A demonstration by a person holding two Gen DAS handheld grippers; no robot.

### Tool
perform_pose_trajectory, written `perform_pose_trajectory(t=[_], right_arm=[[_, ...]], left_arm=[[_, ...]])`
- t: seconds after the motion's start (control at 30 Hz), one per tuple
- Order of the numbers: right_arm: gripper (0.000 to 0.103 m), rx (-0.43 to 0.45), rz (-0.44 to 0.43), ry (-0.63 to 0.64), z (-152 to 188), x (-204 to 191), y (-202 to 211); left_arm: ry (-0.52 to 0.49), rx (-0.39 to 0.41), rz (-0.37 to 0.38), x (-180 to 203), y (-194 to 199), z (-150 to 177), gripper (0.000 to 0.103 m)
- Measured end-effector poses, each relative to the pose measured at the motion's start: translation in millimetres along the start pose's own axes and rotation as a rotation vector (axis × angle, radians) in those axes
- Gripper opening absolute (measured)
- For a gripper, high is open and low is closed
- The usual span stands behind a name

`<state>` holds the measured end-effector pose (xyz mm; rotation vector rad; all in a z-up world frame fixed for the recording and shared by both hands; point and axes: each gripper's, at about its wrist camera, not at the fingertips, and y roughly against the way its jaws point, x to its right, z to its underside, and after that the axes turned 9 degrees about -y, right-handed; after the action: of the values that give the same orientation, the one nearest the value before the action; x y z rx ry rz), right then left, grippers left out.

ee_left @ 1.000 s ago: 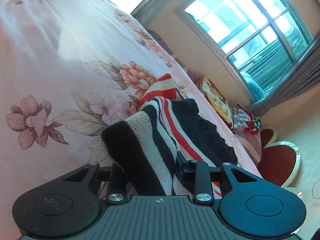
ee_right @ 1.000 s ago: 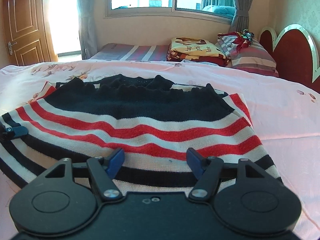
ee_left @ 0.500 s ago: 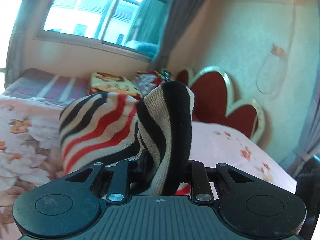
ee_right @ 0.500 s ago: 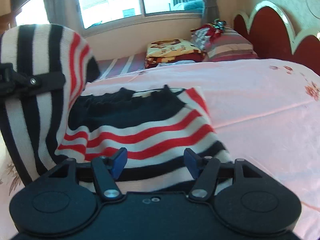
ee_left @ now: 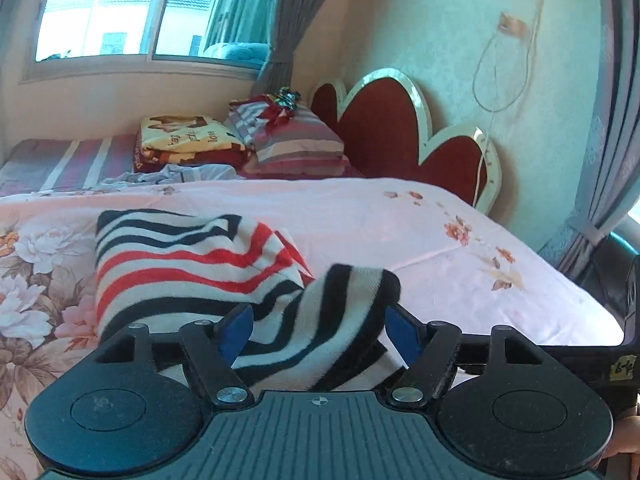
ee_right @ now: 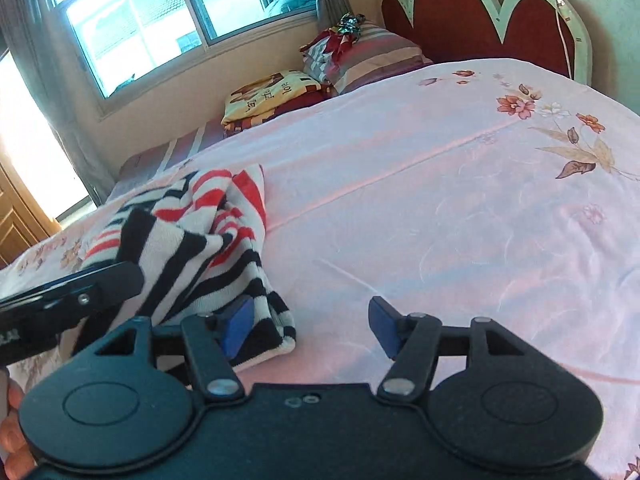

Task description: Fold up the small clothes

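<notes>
Both pairs of jaws spread wide, gripping nothing. Left gripper low over the bed, blue fingertips parted either side of a bunched fold of the striped sweater; fold lying loose in the gap, cloth close to both pads, contact not clear. Right gripper also released, left pad over the sweater's near corner, right pad over bare bedsheet. Sweater lying crumpled and partly folded over itself on the pink flowered bedsheet, black, white and red stripes, toward the left side of the bed in the right wrist view. Left gripper's black body seen there at the left edge, beside the sweater. Beyond the bed: red scalloped headboard, striped pillow, folded yellow blanket, window with grey curtain. Bare fingers showing at the lower left corner of the right wrist view.
</notes>
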<state>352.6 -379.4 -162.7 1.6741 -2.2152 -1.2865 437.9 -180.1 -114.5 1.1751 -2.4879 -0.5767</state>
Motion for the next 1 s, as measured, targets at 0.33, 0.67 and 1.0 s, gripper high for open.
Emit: perform_pose_trajectory(t=[0.33, 0.67, 1.0], right_arm=[[0.083, -0.133, -0.251, -0.124, -17.1, -33.4, -14.9], [0.018, -0.080, -0.199, -0.024, -19.1, -50.9, -33.2], [0.016, -0.117, -0.109, -0.003, 2.3, -16.2, -40.5]], left_arm=[[0.090, -0.105, -0.241, -63.2, -17.6, 48.3, 0.072], [0.028, -0.052, -0.229, -49.2, -11.5, 45.3, 0.073], [0.049, -0.140, -0.204, -48.9, -27.7, 58.1, 0.082]])
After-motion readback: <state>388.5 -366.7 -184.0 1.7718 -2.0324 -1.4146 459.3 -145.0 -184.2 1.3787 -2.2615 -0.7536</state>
